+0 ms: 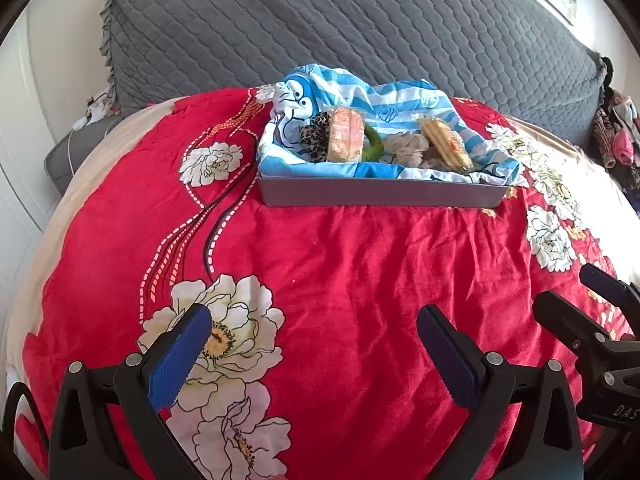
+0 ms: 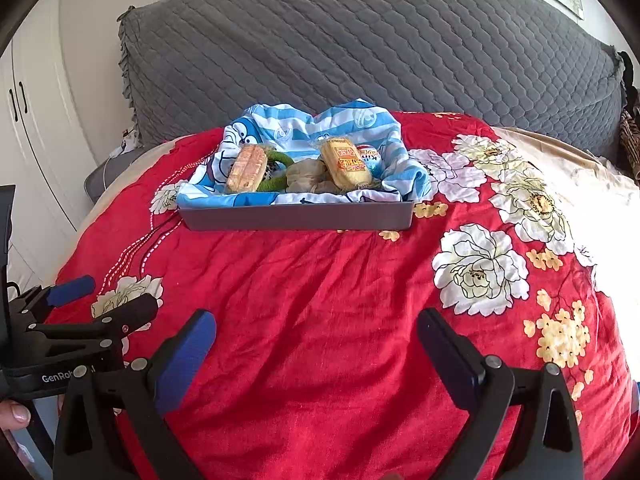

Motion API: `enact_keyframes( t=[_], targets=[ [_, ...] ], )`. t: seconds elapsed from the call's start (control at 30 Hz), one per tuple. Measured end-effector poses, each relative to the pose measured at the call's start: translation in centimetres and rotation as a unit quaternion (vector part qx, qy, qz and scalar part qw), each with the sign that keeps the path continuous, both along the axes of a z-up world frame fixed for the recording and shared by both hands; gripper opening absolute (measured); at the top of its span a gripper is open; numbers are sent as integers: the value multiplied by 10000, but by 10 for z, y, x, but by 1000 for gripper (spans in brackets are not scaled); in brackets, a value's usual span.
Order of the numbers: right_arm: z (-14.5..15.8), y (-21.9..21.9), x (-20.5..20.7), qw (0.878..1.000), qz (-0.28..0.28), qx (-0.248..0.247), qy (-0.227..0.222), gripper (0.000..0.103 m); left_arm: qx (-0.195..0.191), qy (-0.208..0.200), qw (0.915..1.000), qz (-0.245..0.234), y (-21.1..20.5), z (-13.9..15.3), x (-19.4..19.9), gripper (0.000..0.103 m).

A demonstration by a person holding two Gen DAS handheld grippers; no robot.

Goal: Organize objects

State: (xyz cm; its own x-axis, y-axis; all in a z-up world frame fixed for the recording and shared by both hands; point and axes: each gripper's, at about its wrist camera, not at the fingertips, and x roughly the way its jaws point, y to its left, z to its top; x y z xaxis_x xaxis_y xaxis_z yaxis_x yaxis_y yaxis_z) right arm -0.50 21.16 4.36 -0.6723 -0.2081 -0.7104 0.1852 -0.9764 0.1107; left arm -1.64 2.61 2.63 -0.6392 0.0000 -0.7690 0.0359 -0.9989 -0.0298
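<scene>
Grey tray [image 1: 380,195] well ahead of tongs | left tongs [image 1: 314,322] wide apart, empty | right tongs [image 2: 316,324] likewise

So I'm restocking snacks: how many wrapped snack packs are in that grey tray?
2. One orange pack lies at the left beside the green ring; one yellow pack lies at the right. The blue striped cloth may hide more.

Your two wrist cameras sit low, side by side, facing the grey quilted headboard [image 1: 360,32]; both share the shallow grey tray [image 2: 296,216], well ahead.
</scene>
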Motion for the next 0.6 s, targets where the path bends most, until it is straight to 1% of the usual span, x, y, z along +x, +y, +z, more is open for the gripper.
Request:
enact_keyframes(
  t=[0.6],
  targets=[
    [-13, -2, -4, 9999, -14, -27, -110, 101, 53, -12, 10000, -26, -2, -15, -9, 102]
  ],
)
